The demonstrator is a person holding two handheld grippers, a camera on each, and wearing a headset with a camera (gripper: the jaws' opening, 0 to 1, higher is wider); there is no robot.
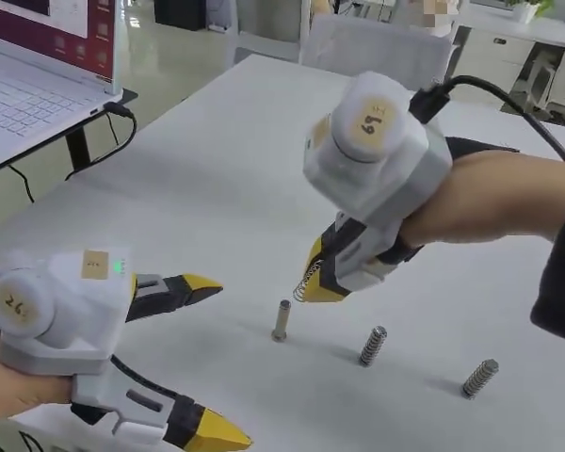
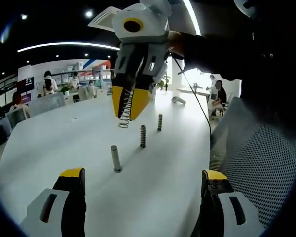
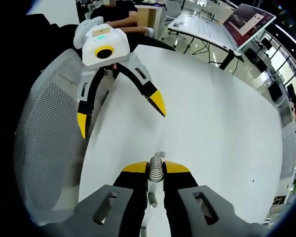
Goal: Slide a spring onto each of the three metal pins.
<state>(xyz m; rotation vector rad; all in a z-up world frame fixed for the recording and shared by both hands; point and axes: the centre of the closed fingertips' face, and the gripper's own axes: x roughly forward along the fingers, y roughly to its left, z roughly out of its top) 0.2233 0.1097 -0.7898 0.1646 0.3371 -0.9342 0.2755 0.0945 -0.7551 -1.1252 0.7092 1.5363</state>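
On the white table a bare metal pin stands upright, and I find it again in the left gripper view. To its right, two pins each carry a spring. My right gripper hovers just above and right of the bare pin, shut on a spring whose coils stick out past the yellow tips. My left gripper stays low at the near left, open, with nothing between its jaws.
An open laptop rests on a separate desk at the far left. A grey mesh chair stands close to the table's near edge. A small white object lies far down the table. People sit at desks in the background.
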